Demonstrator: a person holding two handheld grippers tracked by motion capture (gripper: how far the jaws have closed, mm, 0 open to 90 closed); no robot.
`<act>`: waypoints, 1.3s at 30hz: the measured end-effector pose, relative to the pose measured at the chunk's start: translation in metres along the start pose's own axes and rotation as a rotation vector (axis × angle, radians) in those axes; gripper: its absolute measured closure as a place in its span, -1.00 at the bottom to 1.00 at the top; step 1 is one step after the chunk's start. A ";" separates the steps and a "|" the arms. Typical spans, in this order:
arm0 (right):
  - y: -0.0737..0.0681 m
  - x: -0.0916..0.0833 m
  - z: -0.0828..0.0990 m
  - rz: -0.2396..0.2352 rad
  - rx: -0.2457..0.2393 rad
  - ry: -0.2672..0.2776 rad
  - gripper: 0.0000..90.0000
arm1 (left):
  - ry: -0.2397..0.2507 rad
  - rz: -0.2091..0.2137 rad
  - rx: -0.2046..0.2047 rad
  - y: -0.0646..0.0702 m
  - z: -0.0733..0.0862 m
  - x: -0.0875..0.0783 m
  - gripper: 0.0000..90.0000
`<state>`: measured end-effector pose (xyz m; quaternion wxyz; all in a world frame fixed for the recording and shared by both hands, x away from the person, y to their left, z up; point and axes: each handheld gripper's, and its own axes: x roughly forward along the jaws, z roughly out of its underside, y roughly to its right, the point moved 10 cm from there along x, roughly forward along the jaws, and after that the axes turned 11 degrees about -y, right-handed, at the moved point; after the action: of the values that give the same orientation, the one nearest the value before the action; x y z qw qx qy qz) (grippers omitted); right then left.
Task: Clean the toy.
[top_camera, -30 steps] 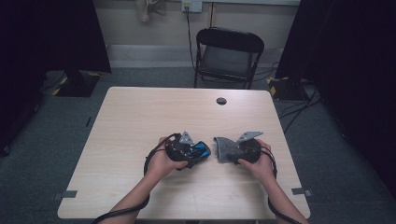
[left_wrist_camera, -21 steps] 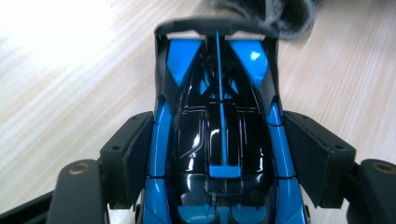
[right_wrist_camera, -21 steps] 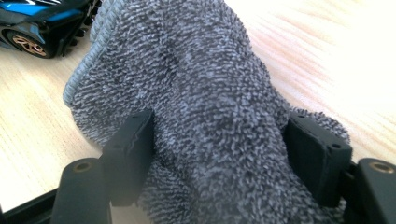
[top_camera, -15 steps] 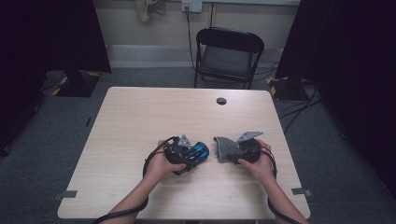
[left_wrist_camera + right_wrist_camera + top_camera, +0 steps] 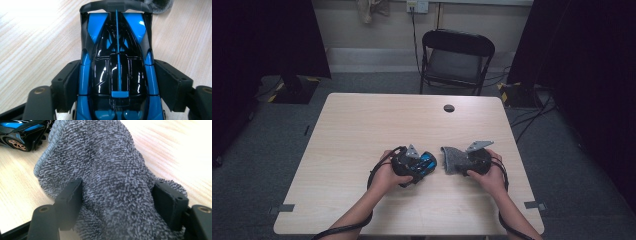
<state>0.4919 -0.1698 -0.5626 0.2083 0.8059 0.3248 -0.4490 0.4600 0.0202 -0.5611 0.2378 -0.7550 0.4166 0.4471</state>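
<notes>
Here, left gripper: in the high view it lies on its side at about 6 o'clock from the table's middle, jaws pointing toward 3 o'clock.
Left jaws: they have just been easing apart a little, with the toy car between them. In the left gripper view both black pads lie against the car's blue flanks, so it is pinched across its width.
Toy car: glossy black and blue, seen from above in the left gripper view, with its wing end toward 12 o'clock. It is low over the table, near the front edge.
Left hand: wrapped round the gripper body at its 9 o'clock side.
Right gripper: at 3 o'clock of the left one, jaws pointing toward 9 o'clock, so the two face each other.
Right jaws: pressed into a bunched grey cloth, whose pile bulges out between and above the pads.
Grey cloth: just beside the car at its 3 o'clock. In the right gripper view a wheel of the car shows at 10 o'clock, close to the cloth's stitched hem.
Right hand: holds its gripper from the 4 o'clock side.
Black disc: small, near the table's far edge at 1 o'clock, well apart from both grippers.
Folding chair: beyond the table at 12 o'clock.
</notes>
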 end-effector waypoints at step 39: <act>0.001 0.000 0.000 -0.002 0.002 0.001 -0.36 | 0.050 -0.033 -0.029 -0.001 -0.019 0.006 -0.66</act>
<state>0.4927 -0.1698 -0.5628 0.2069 0.8062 0.3251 -0.4489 0.4711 0.0046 -0.5569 0.2236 -0.7760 0.4035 0.4300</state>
